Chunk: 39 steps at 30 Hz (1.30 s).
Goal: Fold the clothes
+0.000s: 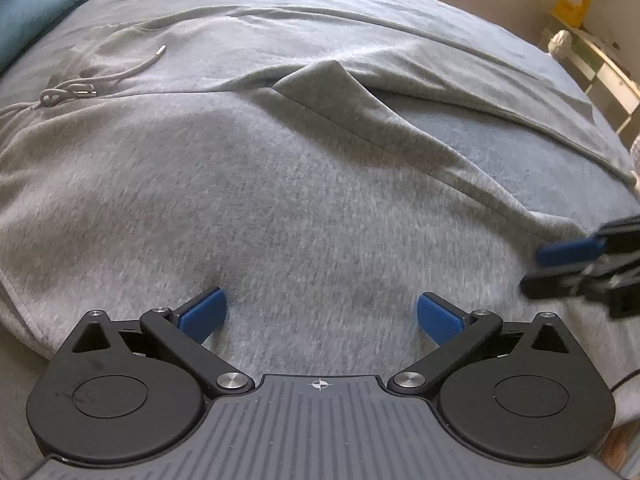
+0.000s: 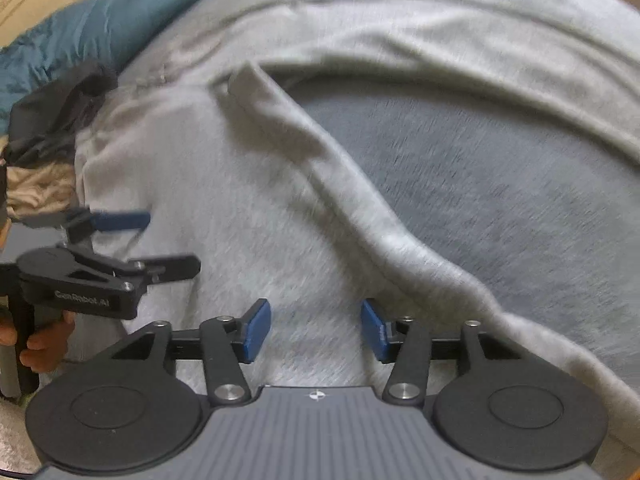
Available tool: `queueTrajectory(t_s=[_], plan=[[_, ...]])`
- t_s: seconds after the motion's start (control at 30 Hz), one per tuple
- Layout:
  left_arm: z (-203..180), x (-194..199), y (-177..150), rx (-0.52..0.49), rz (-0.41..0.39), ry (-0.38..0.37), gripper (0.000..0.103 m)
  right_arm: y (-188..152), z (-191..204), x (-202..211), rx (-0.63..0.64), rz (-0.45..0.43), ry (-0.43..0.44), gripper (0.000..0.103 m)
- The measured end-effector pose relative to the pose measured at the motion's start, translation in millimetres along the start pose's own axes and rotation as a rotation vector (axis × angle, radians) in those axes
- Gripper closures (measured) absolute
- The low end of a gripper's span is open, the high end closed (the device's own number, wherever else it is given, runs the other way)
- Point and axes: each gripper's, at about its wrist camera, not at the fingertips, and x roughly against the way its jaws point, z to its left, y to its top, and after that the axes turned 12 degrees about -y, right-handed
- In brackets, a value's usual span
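Left wrist view: left gripper (image 1: 322, 318) with blue pads spread to their widest, nothing between them, poised over the heather-grey sweatshirt-knit garment (image 1: 240, 200). Garment lies spread on the blue-grey bed cover (image 1: 500, 152), which shows bare in a wedge between two grey fabric panels. One fold of the garment peaks up near centre. White drawstring with metal tips (image 1: 80, 88) lies knotted on the fabric at upper left. Teal cushion (image 1: 40, 4) at far upper left corner; yellow packet (image 1: 572, 0) on pale furniture at upper right. Right gripper (image 1: 576, 264) enters from the right edge, blurred, over the garment's hem. Right wrist view: right gripper (image 2: 316, 330) about half open, pads clear of the cloth, nothing gripped; grey garment directly under it, its rolled edge running diagonally beside the bare bed cover. Left gripper at left edge, jaws wide, a hand (image 2: 36, 344) around its handle. Picture motion-blurred.
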Motion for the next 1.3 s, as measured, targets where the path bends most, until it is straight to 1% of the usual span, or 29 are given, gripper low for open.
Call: queueTrajectory(t_s=[0.07,0.17,0.23,0.27,0.33,0.37,0.43,0.57,0.7,0.8,0.9,1.0,1.13,1.3], plan=[[0,0,0,0.012,-0.004,0.0,0.0,-1,-6,14,-0.028,-0.085,-0.019,0.042],[3,0,0,0.039,-0.015,-0.002,0.0,2,-19,32,-0.093,-0.172,-0.027,0.031],[5,0,1,0.058,-0.022,-0.005,0.0,3,-24,40,-0.123,-0.214,-0.057,0.021],[5,0,1,0.067,-0.024,-0.005,0.0,4,-25,42,-0.13,-0.228,-0.077,0.018],[4,-1,1,0.074,-0.023,0.001,0.0,5,-27,46,-0.14,-0.25,-0.116,0.008],[4,-1,1,0.076,-0.021,0.004,0.0,5,-27,47,-0.144,-0.26,-0.131,0.007],[3,-2,1,0.079,-0.018,0.01,0.0,5,-27,50,-0.147,-0.278,-0.159,0.001],[4,-1,1,0.094,-0.019,0.01,0.0,5,-25,55,-0.133,-0.311,-0.213,0.0],[5,-1,2,0.109,-0.02,0.01,0.0,3,-24,57,-0.135,-0.324,-0.265,0.0],[4,-1,2,0.104,-0.017,0.018,0.0,2,-25,59,-0.154,-0.335,-0.269,0.0],[2,-2,2,0.097,-0.014,0.026,0.0,2,-24,59,-0.153,-0.339,-0.296,0.0],[1,-2,2,0.091,-0.011,0.033,0.0,1,-22,58,-0.133,-0.344,-0.327,0.0],[1,-2,1,0.091,-0.009,0.035,0.0,1,-17,59,-0.095,-0.348,-0.323,0.0],[-2,-3,0,0.073,-0.005,0.046,0.0,4,-13,56,-0.068,-0.339,-0.34,0.0]])
